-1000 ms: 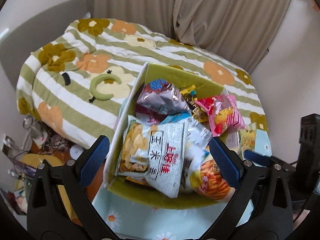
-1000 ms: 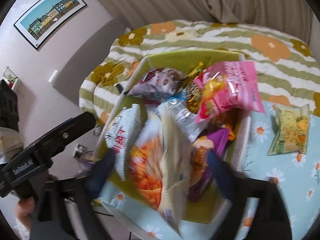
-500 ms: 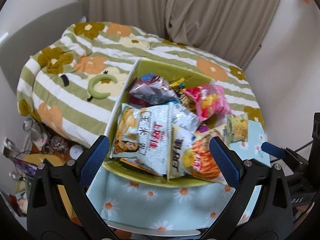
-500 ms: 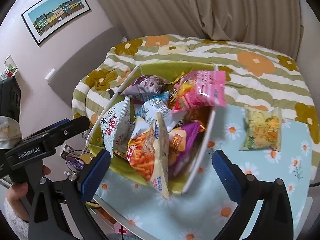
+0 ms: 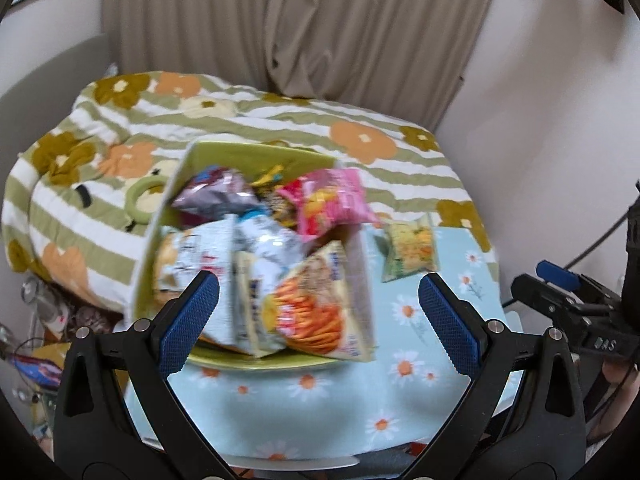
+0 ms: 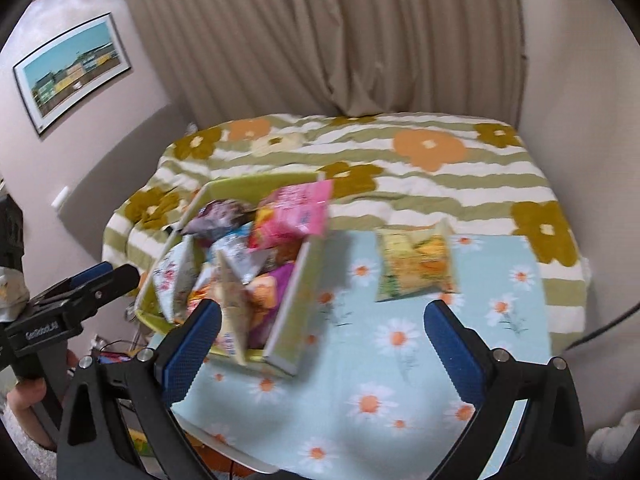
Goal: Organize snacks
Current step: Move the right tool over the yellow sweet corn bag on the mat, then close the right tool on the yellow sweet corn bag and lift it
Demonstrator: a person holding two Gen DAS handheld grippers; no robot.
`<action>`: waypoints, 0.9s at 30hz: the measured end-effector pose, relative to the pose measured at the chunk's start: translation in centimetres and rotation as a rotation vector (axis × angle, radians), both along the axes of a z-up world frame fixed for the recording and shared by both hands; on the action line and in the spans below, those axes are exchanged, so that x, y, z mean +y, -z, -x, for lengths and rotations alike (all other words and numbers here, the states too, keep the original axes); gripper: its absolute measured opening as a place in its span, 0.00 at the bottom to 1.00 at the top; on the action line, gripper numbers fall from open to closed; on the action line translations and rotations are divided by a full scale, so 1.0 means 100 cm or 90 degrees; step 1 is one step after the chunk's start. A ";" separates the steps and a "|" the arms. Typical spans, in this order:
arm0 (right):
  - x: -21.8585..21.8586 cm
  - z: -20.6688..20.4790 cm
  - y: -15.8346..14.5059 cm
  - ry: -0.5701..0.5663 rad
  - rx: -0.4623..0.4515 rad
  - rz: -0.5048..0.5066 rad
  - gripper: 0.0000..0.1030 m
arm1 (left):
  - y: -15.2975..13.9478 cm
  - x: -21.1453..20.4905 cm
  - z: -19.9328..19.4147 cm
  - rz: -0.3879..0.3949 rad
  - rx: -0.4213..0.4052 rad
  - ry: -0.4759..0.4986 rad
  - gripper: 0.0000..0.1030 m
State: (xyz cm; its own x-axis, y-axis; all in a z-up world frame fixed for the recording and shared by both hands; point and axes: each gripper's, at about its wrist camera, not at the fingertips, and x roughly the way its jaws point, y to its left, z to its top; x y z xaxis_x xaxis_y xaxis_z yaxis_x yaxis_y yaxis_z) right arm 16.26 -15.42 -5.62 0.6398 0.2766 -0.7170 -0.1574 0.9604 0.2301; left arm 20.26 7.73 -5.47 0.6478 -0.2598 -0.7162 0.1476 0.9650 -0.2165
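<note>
Both grippers hang empty above the table with their blue pads spread wide. Seen from its own camera, the left gripper [image 5: 318, 316] frames the near end of the green box [image 5: 248, 156], and the right gripper [image 6: 320, 338] spans the box's near corner and bare daisy tablecloth [image 6: 372, 400].

Much here is smeared by motion blur, so lettering on the packets cannot be read. Ahead of the left gripper the box is piled high: an orange chip bag [image 5: 320, 304] leans at the near right, a white packet [image 5: 188, 260] lies to its left, a pink bag [image 5: 332, 200] and a purple bag [image 5: 216, 196] sit farther back. Packets underneath are mostly hidden by those on top.

Ahead of the right gripper and slightly right, a yellow snack bag [image 6: 416, 264] lies alone on the cloth, beside the box but apart from it.

Beyond the table spreads a flowered, striped blanket [image 6: 400, 184], then beige curtains [image 6: 320, 40]. A framed picture [image 6: 72, 72] hangs far left.
</note>
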 end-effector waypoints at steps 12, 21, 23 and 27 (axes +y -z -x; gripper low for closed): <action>-0.095 -0.055 0.024 -0.022 0.024 -0.003 0.98 | 0.021 -0.115 -0.019 -0.031 0.010 0.022 0.97; -0.123 -0.130 0.090 -0.129 0.072 -0.012 0.98 | 0.087 -0.190 -0.053 -0.056 0.062 0.005 0.97; -0.123 -0.146 0.110 -0.155 0.090 -0.013 0.98 | 0.102 -0.199 -0.062 -0.065 0.073 0.000 0.97; -0.118 -0.172 0.148 -0.198 0.115 -0.015 0.98 | 0.135 -0.211 -0.082 -0.080 0.092 -0.013 0.97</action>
